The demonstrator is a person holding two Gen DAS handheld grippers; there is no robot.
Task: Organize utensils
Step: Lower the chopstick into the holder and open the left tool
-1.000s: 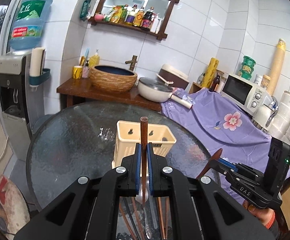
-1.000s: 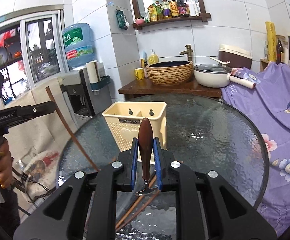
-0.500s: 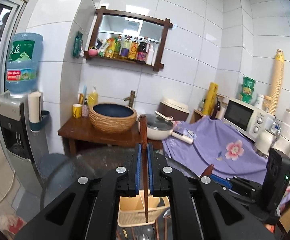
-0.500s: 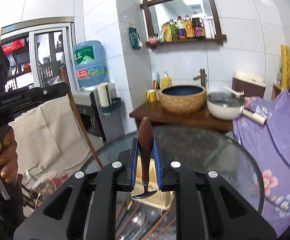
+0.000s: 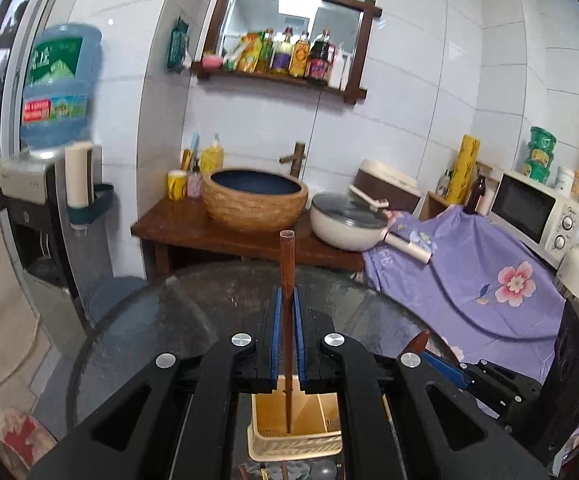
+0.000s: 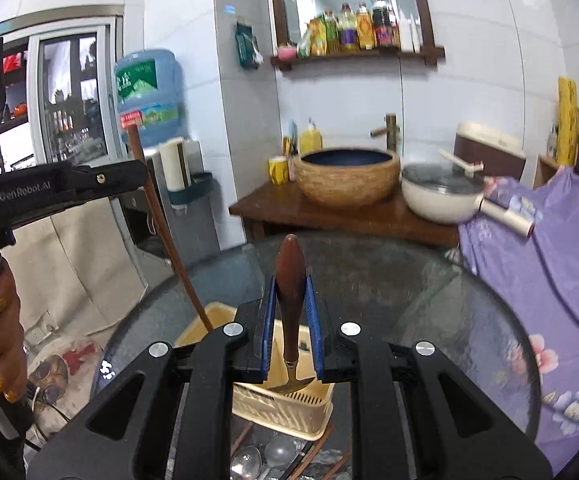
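Above the cream basket [image 5: 295, 420] near the glass counter's [image 5: 193, 312] front edge, a thin, stiff, light chopstick [image 5: 288, 280] is pinched mid-shaft by the left tongs [image 5: 286, 344], while a smooth, probably slippery wooden-handled utensil [image 6: 290, 280] is clamped at its handle by the right tongs [image 6: 291, 332].

Chopstick [image 5: 287, 264]: dark polished wood. Basket [image 6: 285, 404]: cream slotted plastic. Surface [image 6: 429, 300]: textured glass. Spoon handle [image 6: 290, 276]: glossy wood.
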